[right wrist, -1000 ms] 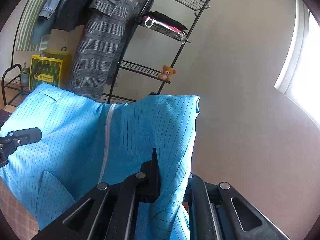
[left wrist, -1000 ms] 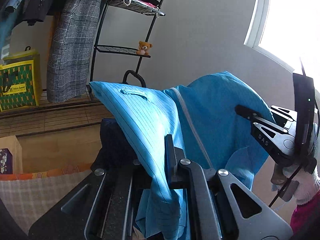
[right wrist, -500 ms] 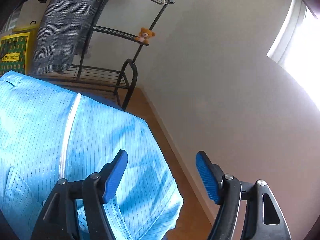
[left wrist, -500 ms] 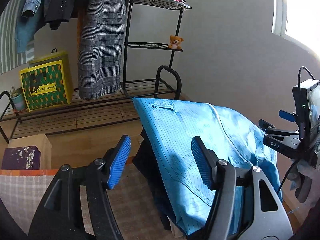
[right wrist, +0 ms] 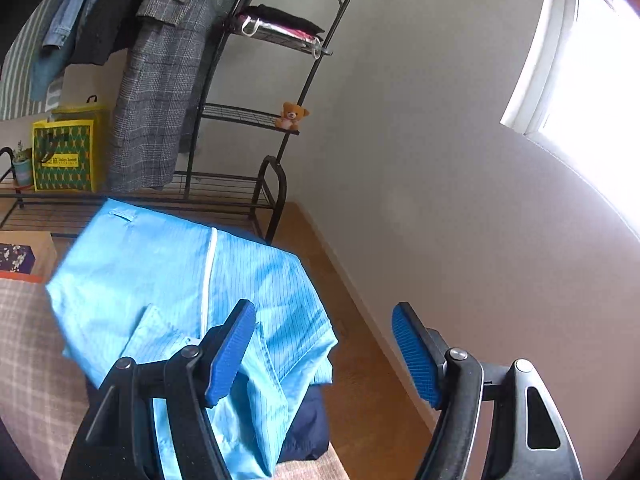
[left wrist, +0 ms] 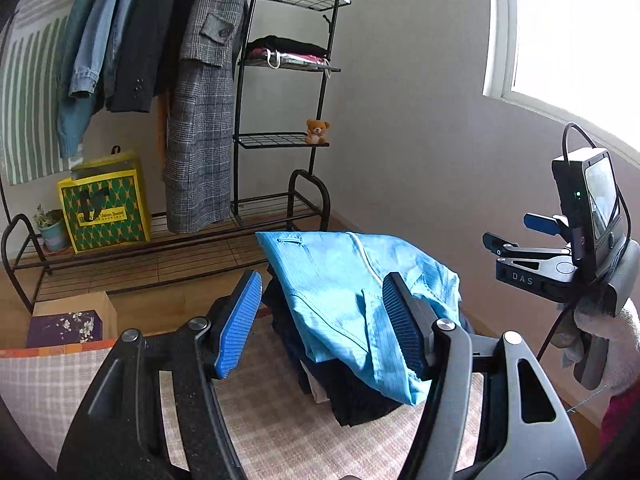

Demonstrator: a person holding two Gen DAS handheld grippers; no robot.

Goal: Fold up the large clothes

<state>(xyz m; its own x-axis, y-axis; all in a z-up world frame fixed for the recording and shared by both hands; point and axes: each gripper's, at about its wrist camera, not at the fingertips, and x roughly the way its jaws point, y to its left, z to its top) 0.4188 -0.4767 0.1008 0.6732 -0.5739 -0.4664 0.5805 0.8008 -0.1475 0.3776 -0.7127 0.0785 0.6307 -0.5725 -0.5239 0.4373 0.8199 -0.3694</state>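
Lying folded atop a stack of dark clothes (left wrist: 352, 392) on the checked tabletop (left wrist: 280, 420), the blue garment (left wrist: 352, 292) is looking finished. Left gripper (left wrist: 320, 324) and right gripper (right wrist: 324, 356) are both gaping wide, holding nothing.

A surface covered in beige-and-pink checked cloth (left wrist: 280, 412) carries a stack of folded dark clothes (left wrist: 348, 392), with a folded light-blue pinstriped garment (left wrist: 344, 280) lying on top, its edge hanging over the pile toward the wooden floor (right wrist: 368, 364).
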